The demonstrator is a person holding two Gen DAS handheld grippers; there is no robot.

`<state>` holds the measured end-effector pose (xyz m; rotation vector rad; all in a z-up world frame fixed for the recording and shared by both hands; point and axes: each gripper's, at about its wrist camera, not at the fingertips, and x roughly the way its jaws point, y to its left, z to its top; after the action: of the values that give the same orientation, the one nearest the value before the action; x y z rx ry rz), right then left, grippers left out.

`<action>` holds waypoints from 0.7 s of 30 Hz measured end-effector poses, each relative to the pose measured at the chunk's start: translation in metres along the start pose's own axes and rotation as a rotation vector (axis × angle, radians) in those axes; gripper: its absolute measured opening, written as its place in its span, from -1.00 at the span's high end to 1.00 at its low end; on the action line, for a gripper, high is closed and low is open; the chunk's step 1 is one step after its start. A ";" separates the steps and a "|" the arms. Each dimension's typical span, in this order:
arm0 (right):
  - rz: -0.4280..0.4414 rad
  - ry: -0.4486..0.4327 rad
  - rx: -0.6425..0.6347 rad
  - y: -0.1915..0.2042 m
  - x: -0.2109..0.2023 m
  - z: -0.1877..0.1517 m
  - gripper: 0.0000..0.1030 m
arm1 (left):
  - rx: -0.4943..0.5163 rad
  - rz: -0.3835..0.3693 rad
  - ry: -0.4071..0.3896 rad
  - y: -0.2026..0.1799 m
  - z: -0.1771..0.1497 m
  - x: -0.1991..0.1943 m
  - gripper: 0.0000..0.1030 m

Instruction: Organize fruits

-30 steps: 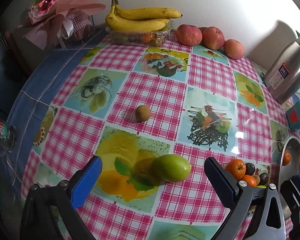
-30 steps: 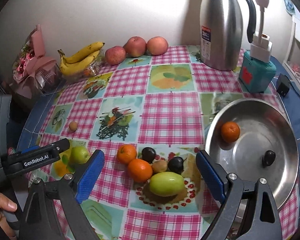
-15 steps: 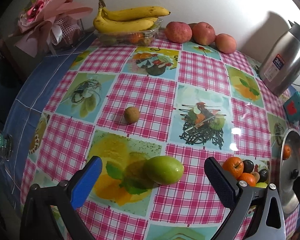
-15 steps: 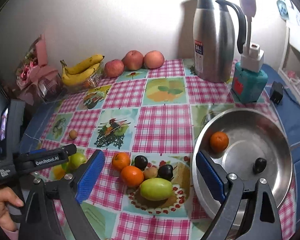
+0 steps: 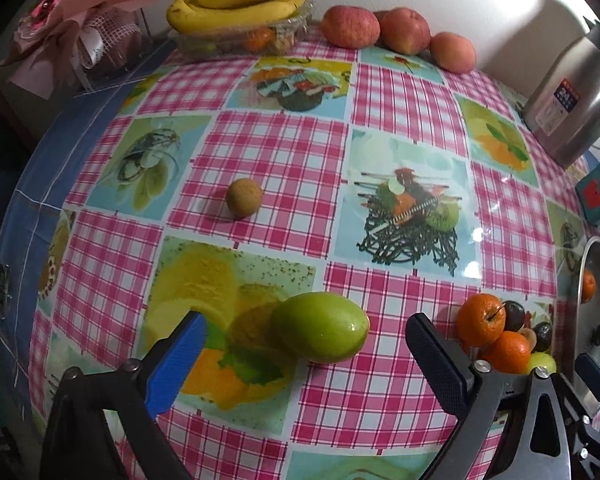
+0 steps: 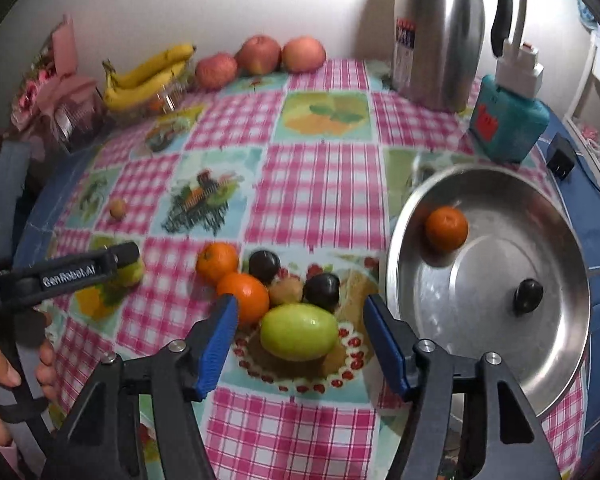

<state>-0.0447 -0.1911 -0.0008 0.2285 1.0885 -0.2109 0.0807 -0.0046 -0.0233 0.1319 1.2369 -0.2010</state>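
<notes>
Pink-checked oilcloth printed with fruit pictures (image 6: 320, 184) covers the table. Left of the round stainless-steel bowl (image 6: 556, 364), the left gripper (image 5: 304, 344) spreads its jaws wide around an oval green fruit (image 5: 320, 327), touching nothing. Nearer the bowl, the right gripper (image 6: 298, 344) stands equally spread about a second oval green fruit (image 6: 299, 332), which lies against two oranges (image 6: 242, 296), two dark plums (image 6: 322, 286) and a small brown fruit (image 6: 286, 290). Inside the bowl rest one orange mandarin (image 6: 447, 228) and one dark plum (image 6: 529, 295).
</notes>
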 end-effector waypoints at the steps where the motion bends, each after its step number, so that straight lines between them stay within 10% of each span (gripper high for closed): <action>1: -0.002 0.013 0.000 0.000 0.003 -0.001 -0.27 | 0.003 0.000 0.006 -0.001 0.000 0.002 -0.87; 21: -0.022 0.128 -0.014 0.001 0.035 -0.008 -0.26 | -0.020 0.008 0.051 0.003 -0.003 0.029 -0.77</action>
<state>-0.0356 -0.1900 -0.0353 0.2201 1.2195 -0.2105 0.0879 -0.0038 -0.0521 0.1255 1.2885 -0.1798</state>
